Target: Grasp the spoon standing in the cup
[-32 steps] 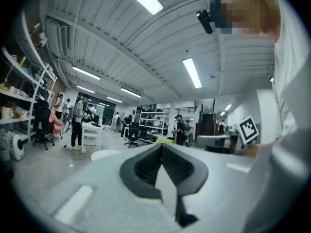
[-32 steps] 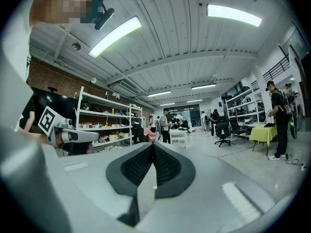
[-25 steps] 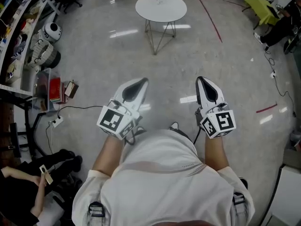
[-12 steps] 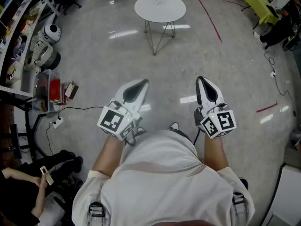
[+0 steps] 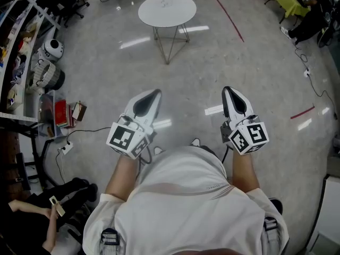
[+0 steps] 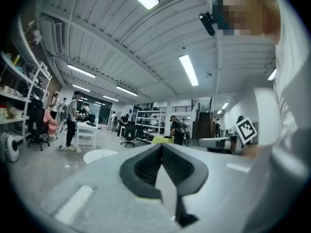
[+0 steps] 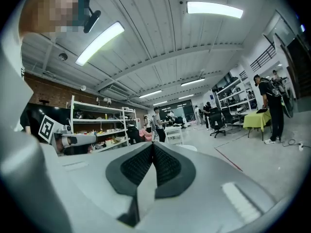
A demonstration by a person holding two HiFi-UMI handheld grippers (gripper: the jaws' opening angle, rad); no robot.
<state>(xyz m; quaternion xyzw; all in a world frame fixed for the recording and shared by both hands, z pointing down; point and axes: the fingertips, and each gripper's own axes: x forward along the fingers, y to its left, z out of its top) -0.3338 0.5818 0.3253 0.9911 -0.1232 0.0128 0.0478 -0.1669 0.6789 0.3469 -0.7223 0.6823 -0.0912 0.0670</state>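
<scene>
No cup or spoon can be made out in any view. A round white table [image 5: 167, 9] stands far ahead on the grey floor, and the small items on it are too small to tell. My left gripper [image 5: 151, 93] is held at waist height, shut and empty, with its jaws pressed together [image 6: 162, 145]. My right gripper [image 5: 228, 89] is level with it on the right, also shut with nothing in it [image 7: 153, 144]. Both point forward toward the table, well short of it.
Shelving and white round devices [image 5: 52, 50] line the left side. A box of red books [image 5: 61, 101] and a power strip with its cable [image 5: 65, 147] lie on the floor. A seated person [image 5: 32, 217] is at lower left. Red tape lines [image 5: 228, 16] cross the floor. People stand around desks in the distance.
The head view has shifted, so the white table now sits further left and higher. Both grippers stay shut and held in nearly the same pose.
</scene>
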